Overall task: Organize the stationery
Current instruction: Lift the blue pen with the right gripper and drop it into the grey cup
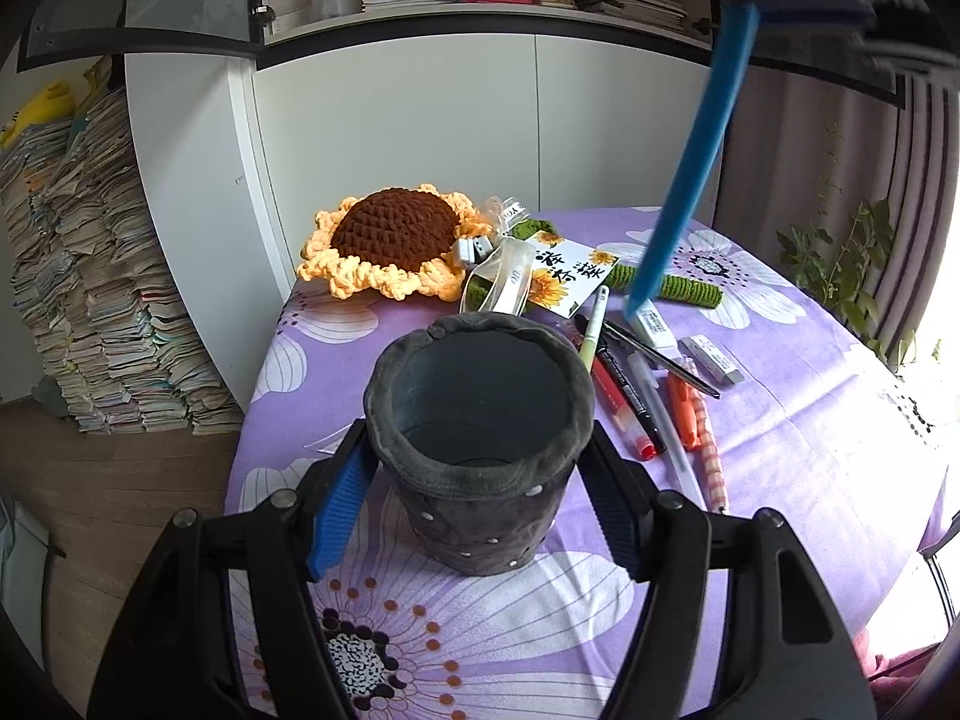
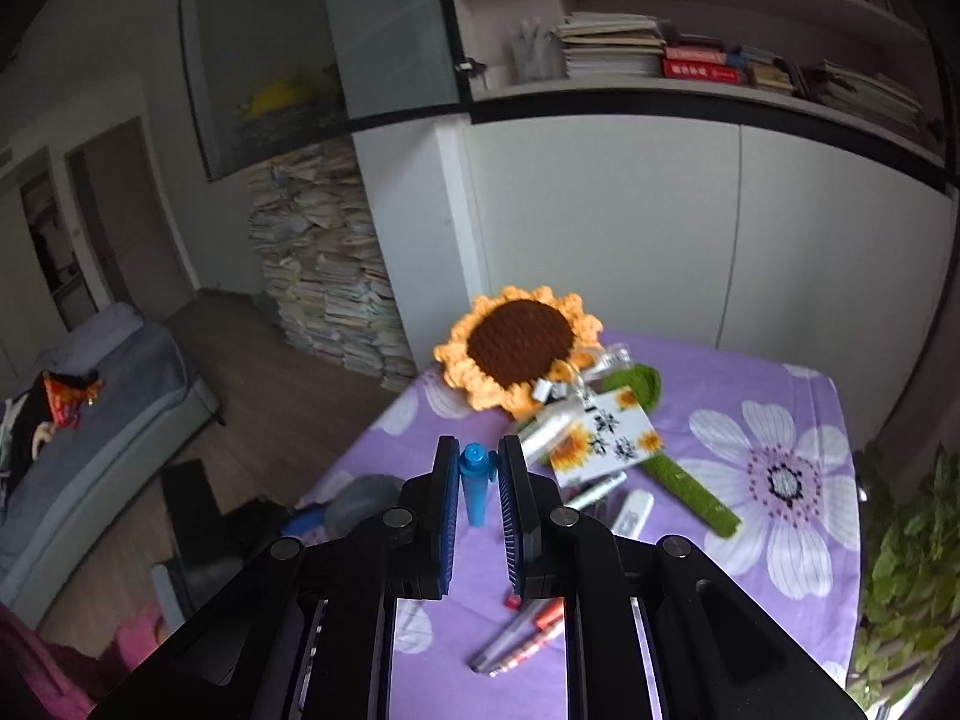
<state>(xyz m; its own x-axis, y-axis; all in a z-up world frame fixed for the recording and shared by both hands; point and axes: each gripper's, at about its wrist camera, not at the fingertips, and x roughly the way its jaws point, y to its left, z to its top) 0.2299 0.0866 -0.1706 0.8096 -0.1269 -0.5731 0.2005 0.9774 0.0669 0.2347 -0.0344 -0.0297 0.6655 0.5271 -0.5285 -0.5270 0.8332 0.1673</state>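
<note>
table (image 1: 810,420) under a purple flowered cloth | crochet sunflower (image 1: 393,240) at its far edge | grey pen cup (image 1: 477,438) upright, left gripper (image 1: 480,498) clamped round its sides | loose pens (image 1: 636,396) and erasers (image 1: 711,351) just right of the cup | right gripper (image 2: 478,480) raised above the table, pinching a blue pen (image 2: 476,489)

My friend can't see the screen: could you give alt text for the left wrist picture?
The left gripper clasps a dark grey pen holder on a purple flowered tablecloth. Loose pens lie beside it, a crocheted sunflower behind, and a blue pen hangs above.
</note>
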